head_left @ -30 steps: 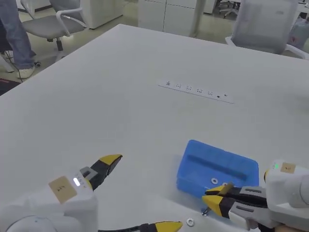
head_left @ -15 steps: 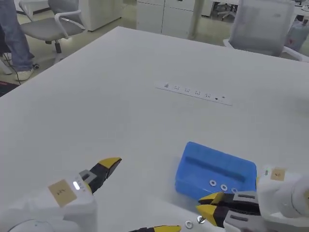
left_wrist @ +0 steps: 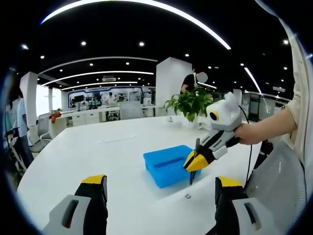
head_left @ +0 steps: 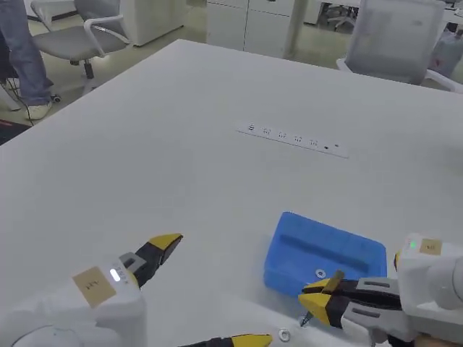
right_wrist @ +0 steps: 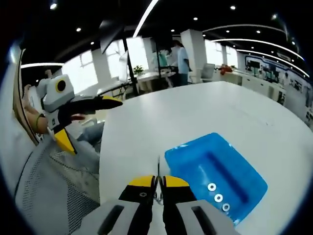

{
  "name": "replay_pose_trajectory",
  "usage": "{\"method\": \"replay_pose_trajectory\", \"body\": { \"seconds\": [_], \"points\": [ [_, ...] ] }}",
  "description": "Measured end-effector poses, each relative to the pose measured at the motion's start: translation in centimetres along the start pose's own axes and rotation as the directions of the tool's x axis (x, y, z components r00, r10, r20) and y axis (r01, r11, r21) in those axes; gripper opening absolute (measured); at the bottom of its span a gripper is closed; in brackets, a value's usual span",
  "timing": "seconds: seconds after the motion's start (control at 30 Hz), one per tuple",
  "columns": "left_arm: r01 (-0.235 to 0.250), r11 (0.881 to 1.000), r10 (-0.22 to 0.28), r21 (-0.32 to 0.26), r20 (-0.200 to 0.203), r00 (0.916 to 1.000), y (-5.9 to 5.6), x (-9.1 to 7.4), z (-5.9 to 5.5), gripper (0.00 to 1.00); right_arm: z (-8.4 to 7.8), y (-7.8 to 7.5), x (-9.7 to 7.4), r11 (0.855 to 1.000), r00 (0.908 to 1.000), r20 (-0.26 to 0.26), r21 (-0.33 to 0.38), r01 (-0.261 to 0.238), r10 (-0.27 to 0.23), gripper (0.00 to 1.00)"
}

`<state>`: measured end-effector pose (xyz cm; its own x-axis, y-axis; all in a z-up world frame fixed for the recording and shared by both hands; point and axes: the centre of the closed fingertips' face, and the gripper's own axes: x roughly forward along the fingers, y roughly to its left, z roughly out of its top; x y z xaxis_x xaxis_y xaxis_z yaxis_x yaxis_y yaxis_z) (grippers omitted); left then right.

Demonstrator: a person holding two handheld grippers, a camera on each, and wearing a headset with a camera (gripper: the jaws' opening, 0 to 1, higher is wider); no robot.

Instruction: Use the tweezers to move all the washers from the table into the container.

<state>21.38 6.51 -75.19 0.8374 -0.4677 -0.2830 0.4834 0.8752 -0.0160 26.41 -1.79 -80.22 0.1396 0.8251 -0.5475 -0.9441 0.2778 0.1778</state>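
Note:
A blue container (head_left: 327, 247) sits on the white table (head_left: 181, 144) at the lower right, with a washer (head_left: 320, 272) showing inside it. The right gripper view shows three washers (right_wrist: 218, 197) in the container (right_wrist: 215, 169). One loose washer (head_left: 284, 335) lies on the table in front of the container. My right gripper (head_left: 312, 297) is shut on the thin tweezers (head_left: 307, 316), whose tips hang just right of that loose washer. I cannot tell whether the tips hold anything. My left gripper (head_left: 210, 289) stands open at the lower left, away from the container. In the left gripper view, the tweezers (left_wrist: 191, 172) point down above the loose washer (left_wrist: 187, 196).
A strip of sockets (head_left: 293, 137) is set into the table's middle. Office chairs (head_left: 79, 32) stand beyond the far left edge, another chair (head_left: 398, 36) at the far right. A person's legs (head_left: 18, 50) show at the top left.
My right gripper dipped left and down towards the loose washer half a second ago, then came back up by the container's near edge. The washer still lies on the table. The left gripper stayed put.

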Motion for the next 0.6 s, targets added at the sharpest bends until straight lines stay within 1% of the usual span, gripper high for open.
{"method": "replay_pose_trajectory", "body": {
  "seconds": [0.13,0.37,0.47,0.53,0.6],
  "points": [
    [0.002,1.0,-0.002,0.006,-0.003,1.0,-0.1,0.0,0.0,0.93,1.7,-0.1,-0.8,1.0,0.9997,0.02,0.02,-0.014,0.014,0.02],
    [0.0,1.0,0.0,0.0,-0.001,1.0,0.0,0.0,0.0,0.93,4.1,-0.5,-1.0,0.998,0.9986,0.043,0.057,-0.035,0.032,0.02],
    [0.001,1.0,-0.001,0.001,0.0,1.0,0.0,0.0,0.0,0.93,4.9,-1.1,-0.9,0.994,0.9977,0.058,0.102,-0.041,0.035,0.02],
    [-0.003,1.0,0.003,0.0,0.0,1.0,0.1,0.0,0.0,0.93,5.4,-1.8,-0.7,0.987,0.9967,0.077,0.155,-0.038,0.026,0.02],
    [-0.003,1.0,0.003,-0.002,0.0,1.0,0.1,0.0,0.0,0.93,5.8,-2.8,-0.6,0.982,0.9962,0.087,0.188,-0.024,0.008,0.02]
  ]
}}
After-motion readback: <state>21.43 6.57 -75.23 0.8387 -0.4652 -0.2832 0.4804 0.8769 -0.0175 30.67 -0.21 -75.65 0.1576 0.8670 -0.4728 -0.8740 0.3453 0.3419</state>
